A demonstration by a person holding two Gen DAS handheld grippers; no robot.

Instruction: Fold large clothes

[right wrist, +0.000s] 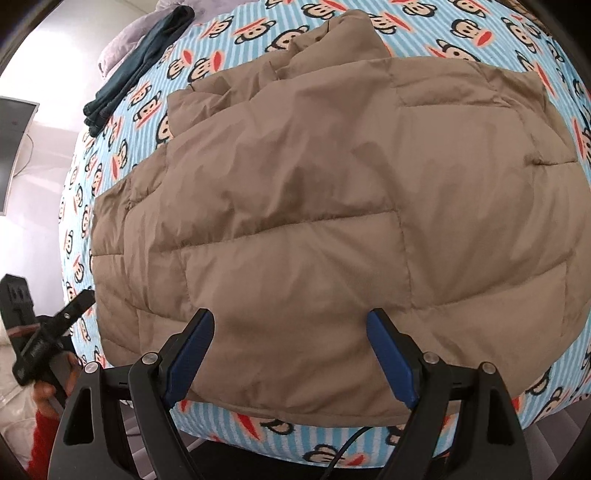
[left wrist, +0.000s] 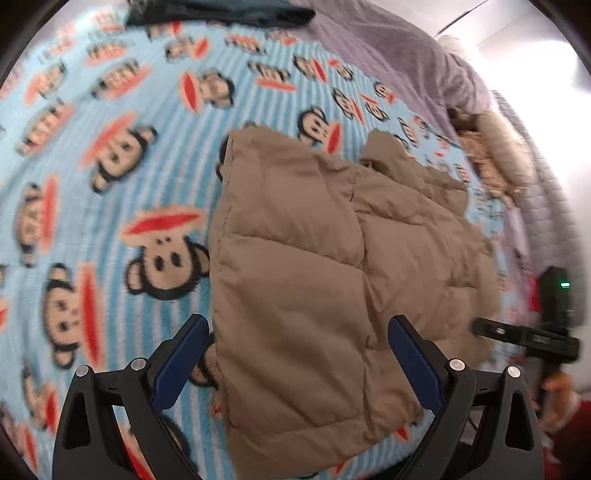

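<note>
A tan quilted puffer jacket [left wrist: 332, 266] lies folded on a blue striped monkey-print blanket [left wrist: 110, 166]. In the left wrist view my left gripper [left wrist: 299, 354] is open and empty, its blue pads [left wrist: 177, 365] spread above the jacket's near corner. In the right wrist view the jacket [right wrist: 332, 206] fills most of the frame. My right gripper [right wrist: 291, 350] is open and empty over the jacket's near hem. The right gripper also shows at the right edge of the left wrist view [left wrist: 528, 336], and the left gripper at the left edge of the right wrist view [right wrist: 40, 339].
A folded dark blue garment [right wrist: 136, 70] lies at the blanket's far side, also seen in the left wrist view [left wrist: 221, 14]. A grey-purple cover [left wrist: 388, 48] and a furry beige item [left wrist: 495, 155] lie beyond the jacket. The bed edge [right wrist: 258, 428] is near.
</note>
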